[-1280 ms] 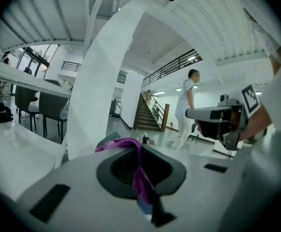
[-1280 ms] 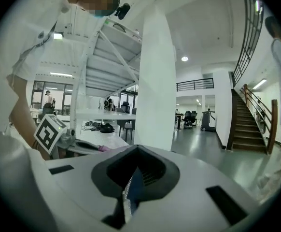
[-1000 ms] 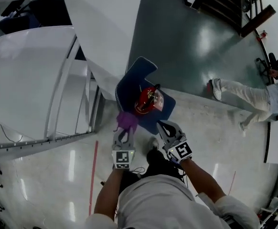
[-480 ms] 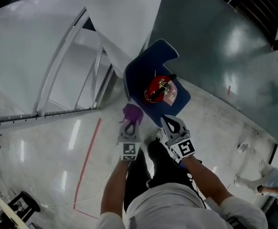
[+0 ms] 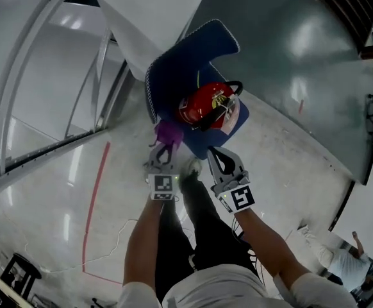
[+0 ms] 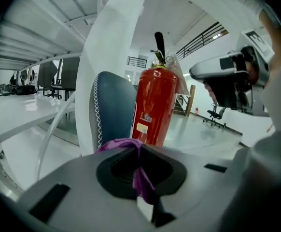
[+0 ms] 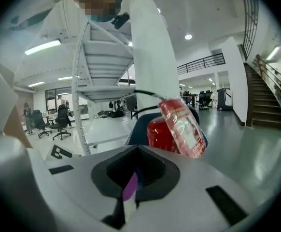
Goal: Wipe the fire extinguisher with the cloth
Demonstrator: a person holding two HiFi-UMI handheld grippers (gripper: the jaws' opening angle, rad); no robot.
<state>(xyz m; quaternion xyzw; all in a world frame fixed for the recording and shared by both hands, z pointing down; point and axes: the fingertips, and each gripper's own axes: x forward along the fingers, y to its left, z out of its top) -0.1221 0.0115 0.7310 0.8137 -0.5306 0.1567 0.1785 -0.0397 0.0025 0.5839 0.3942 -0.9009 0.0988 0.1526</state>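
Observation:
A red fire extinguisher (image 5: pixel 202 106) with a black handle and a clear plastic tag stands on a dark blue chair (image 5: pixel 174 69). My left gripper (image 5: pixel 165 147) is shut on a purple cloth (image 5: pixel 169 133), just left of the extinguisher's base. In the left gripper view the cloth (image 6: pixel 126 145) bunches at the jaws, with the extinguisher (image 6: pixel 155 105) upright close ahead beside the chair back (image 6: pixel 112 110). My right gripper (image 5: pixel 211 153) is shut with nothing in it, just below the extinguisher. The right gripper view shows the extinguisher (image 7: pixel 161 132) and its tag (image 7: pixel 183 127) straight ahead.
A white column (image 5: pixel 148 18) and white staircase frame (image 5: pixel 52 76) rise behind and left of the chair. A red line (image 5: pixel 95 197) marks the floor at left. Another person (image 5: pixel 340 262) is at the lower right. Stairs (image 7: pixel 271 100) rise at the right.
Both grippers have come down and closer to the extinguisher, which now looks larger. The cloth stays in the left gripper. The other person has moved from the right side to the lower right.

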